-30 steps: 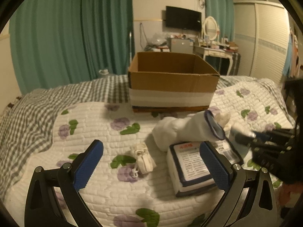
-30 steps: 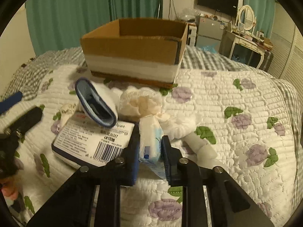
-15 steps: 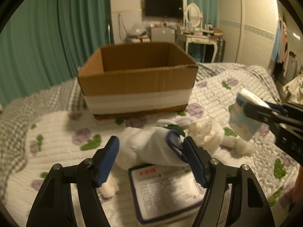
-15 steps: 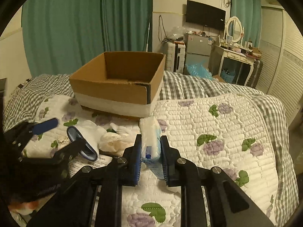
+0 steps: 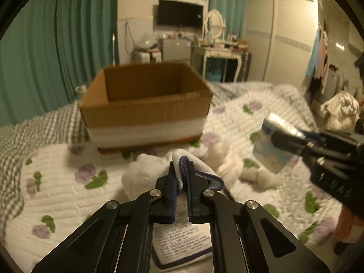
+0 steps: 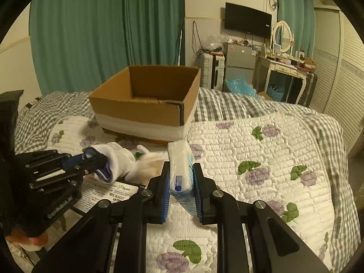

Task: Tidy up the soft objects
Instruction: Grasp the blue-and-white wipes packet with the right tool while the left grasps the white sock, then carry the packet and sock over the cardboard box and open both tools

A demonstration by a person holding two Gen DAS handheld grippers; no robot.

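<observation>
My left gripper [image 5: 180,177] is shut on the blue-trimmed cuff of a white sock [image 5: 145,177] that lies on the quilt in front of the open cardboard box [image 5: 145,111]. In the right wrist view the left gripper [image 6: 100,162] shows at left, pinching the sock [image 6: 120,159]. My right gripper [image 6: 182,177] is shut on a blue-and-white tissue pack [image 6: 180,157] and holds it above the quilt, short of the box [image 6: 145,104]. It shows in the left wrist view [image 5: 282,136] with the pack [image 5: 266,150].
A flat labelled packet [image 5: 182,238] lies on the quilt under my left gripper. A cream rolled cloth [image 5: 225,161] and white soft pieces [image 5: 261,177] lie beside the sock. A dressing table [image 6: 286,68] and wardrobe [image 5: 282,36] stand beyond the bed.
My left gripper has closed on the sock's cuff. My right gripper has lifted the tissue pack off the quilt and carried it up, facing the box.
</observation>
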